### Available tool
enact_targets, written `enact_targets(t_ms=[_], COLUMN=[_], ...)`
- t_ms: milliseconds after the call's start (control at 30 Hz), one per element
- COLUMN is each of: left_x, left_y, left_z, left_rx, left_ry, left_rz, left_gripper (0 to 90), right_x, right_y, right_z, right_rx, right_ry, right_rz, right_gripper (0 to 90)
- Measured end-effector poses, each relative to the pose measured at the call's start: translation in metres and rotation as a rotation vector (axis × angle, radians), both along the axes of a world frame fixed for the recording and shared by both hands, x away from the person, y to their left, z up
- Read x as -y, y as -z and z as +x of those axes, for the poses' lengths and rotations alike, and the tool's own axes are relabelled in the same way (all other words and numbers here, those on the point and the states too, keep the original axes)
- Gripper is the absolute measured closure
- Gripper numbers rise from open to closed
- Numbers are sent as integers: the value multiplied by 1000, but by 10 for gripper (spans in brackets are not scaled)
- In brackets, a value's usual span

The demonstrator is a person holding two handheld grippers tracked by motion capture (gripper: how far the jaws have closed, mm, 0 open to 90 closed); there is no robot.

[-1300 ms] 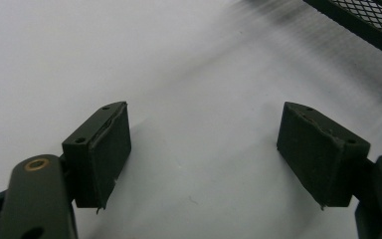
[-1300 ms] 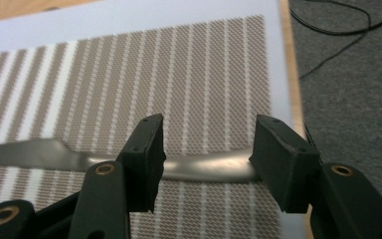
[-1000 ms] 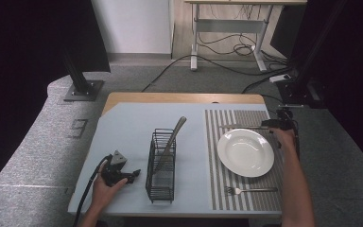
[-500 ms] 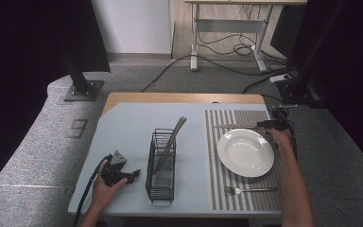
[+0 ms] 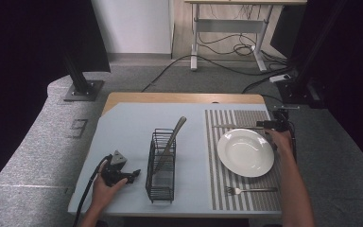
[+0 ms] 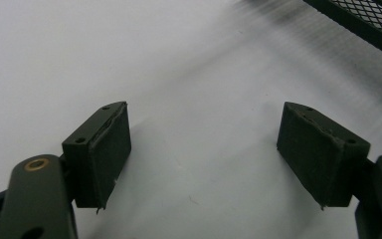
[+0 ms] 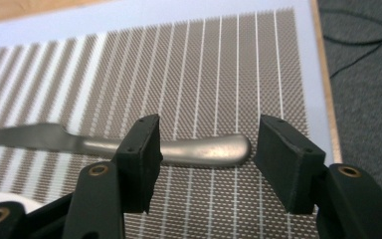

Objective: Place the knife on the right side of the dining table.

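A silver knife lies across the far edge of the striped placemat, seen in the high view as a thin bar. My right gripper is low over the mat and open. The knife's handle end lies between its jaws, which have just been opening; the pads do not press on it. From above, the right gripper sits at the mat's far right corner. My left gripper rests on the table at the near left, its jaws wide open over bare tabletop.
A white plate sits in the middle of the placemat with a fork on its near side. A black wire caddy stands mid-table with a metal utensil leaning out of it. The pale table ends just right of the mat.
The right gripper has edged a little to the left along the knife's handle. The left hand has kept still.
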State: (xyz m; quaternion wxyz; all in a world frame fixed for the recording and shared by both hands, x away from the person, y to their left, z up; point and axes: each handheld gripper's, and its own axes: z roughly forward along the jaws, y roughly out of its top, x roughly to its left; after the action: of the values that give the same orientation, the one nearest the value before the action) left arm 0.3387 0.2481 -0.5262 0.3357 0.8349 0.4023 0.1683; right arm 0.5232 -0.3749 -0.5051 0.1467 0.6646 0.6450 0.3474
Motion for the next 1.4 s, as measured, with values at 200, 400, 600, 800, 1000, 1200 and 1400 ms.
enact_targets(t_ms=[200,400,600,800,1000,1200,1400], left_x=[0,0,0,0,0,0,0], left_y=[0,0,0,0,0,0,0], left_z=[0,0,0,0,0,0,0], left_rx=[1,1,1,1,2,2,3], left_ry=[0,0,0,-1,0,0,-1], left_rz=[0,1,1,0,1,1,2], left_gripper=[205,206,206,206,206,206,206], right_x=[-15,-47,-69,-93,-118,-133,-142], right_y=[-23,-42,-51,-54,-54,-44,-39], right_z=[-14,-40,-66,-95,-127,-149,-159], right_rx=[82,143,191,246,285,298,301], right_ry=[-37,-116,-180,-248,-320,-374,-396], right_rz=[15,10,34,52,53,98,85], right_gripper=[412,403,403,401,397,395,392])
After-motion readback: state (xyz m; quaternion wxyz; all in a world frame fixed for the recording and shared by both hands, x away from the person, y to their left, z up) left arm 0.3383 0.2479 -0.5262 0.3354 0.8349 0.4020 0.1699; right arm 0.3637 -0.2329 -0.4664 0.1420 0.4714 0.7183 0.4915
